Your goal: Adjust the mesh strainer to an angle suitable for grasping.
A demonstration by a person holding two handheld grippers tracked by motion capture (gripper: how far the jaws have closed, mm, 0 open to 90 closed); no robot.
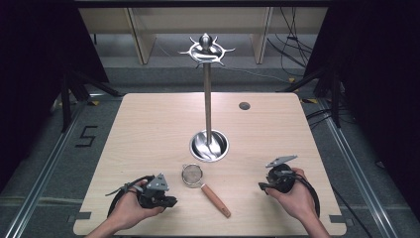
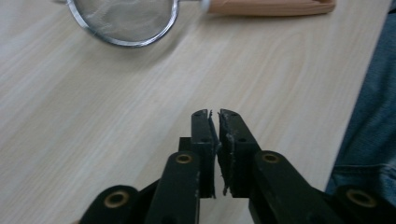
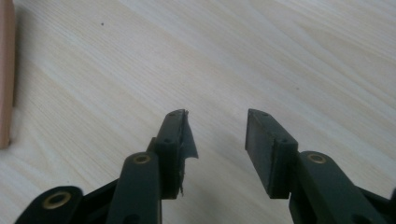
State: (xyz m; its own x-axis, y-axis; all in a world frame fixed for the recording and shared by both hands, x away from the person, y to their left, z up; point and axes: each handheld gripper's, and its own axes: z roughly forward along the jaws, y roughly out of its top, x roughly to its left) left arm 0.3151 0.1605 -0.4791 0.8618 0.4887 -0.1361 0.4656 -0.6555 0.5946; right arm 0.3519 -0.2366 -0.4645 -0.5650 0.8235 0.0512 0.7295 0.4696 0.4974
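Strainer (image 1: 192,175), lower centre of the table (image 1: 148,124): judged light, mesh easily dented; best taken by its stiff wooden handle (image 1: 216,200). Left tool (image 1: 171,202) is clenched empty; right tool (image 1: 261,186) is released.

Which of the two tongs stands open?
The right tongs: a clear gap shows between its jaws, with nothing in it. The left tongs are shut, pads nearly touching.

bare table (image 1: 148,129) between claws | blocks: strainer (image 1: 204,184), stand (image 1: 208,99)
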